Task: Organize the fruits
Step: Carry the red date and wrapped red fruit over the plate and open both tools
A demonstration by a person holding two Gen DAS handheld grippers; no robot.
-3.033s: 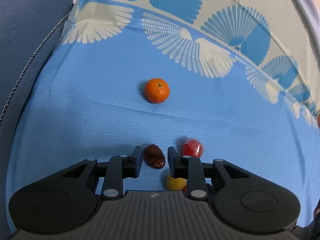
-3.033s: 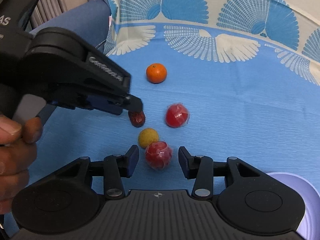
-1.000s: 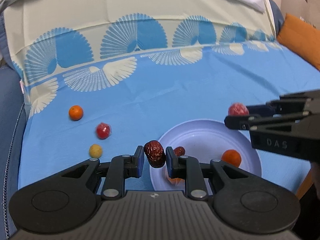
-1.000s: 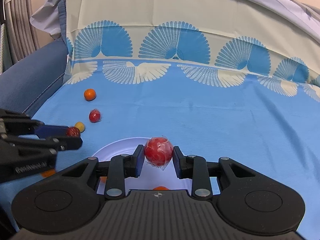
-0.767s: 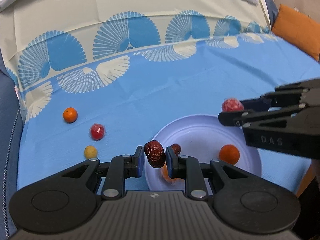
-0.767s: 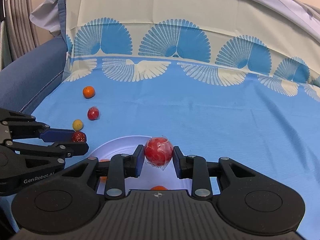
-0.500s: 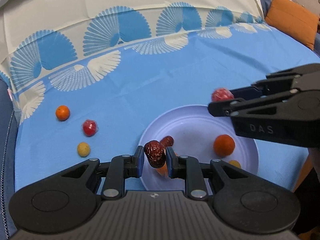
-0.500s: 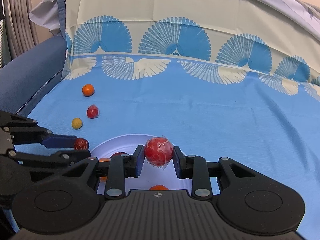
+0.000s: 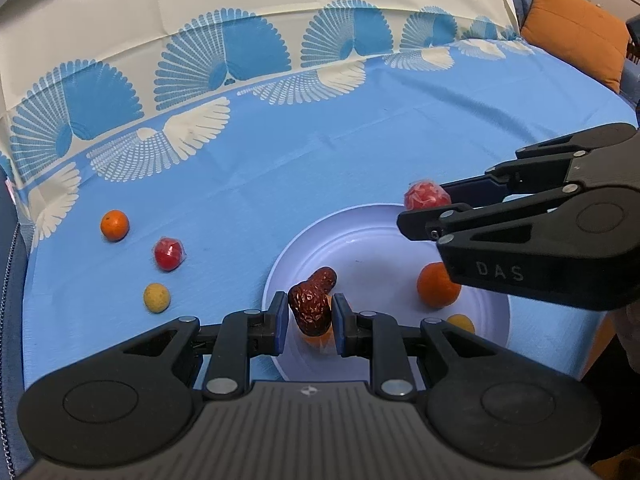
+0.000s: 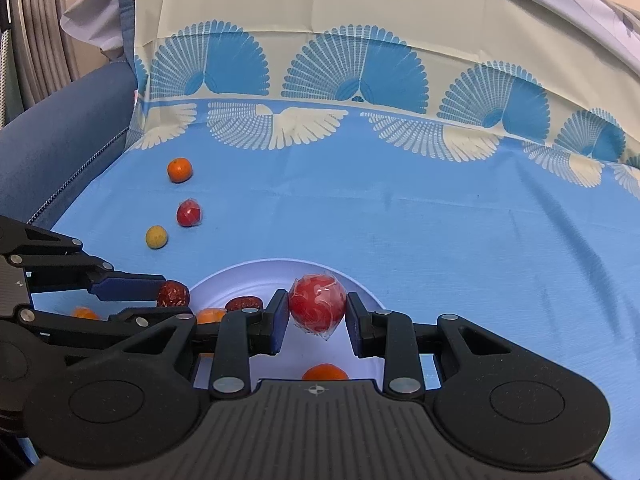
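Observation:
My left gripper (image 9: 307, 316) is shut on a wrinkled dark red date (image 9: 310, 307), held over the near left rim of the white plate (image 9: 360, 236). My right gripper (image 10: 316, 322) is shut on a red fruit in clear wrap (image 10: 317, 307), held above the same plate (image 10: 248, 276). On the plate lie another date (image 9: 323, 279), an orange (image 9: 438, 284) and a small yellow fruit (image 9: 461, 321). Left on the blue cloth are an orange (image 9: 114, 225), a wrapped red fruit (image 9: 169, 254) and a yellow fruit (image 9: 156, 298).
The blue patterned cloth (image 10: 400, 208) covers a seat with a raised cream back. A dark blue armrest (image 10: 52, 148) borders the left side. An orange cushion (image 9: 576, 36) lies at the far right. The right gripper's body (image 9: 540, 240) hangs over the plate's right half.
Both grippers carried their fruits from the cloth to above the plate. Over the last second the left view has rolled a little and the plate has shifted toward its centre.

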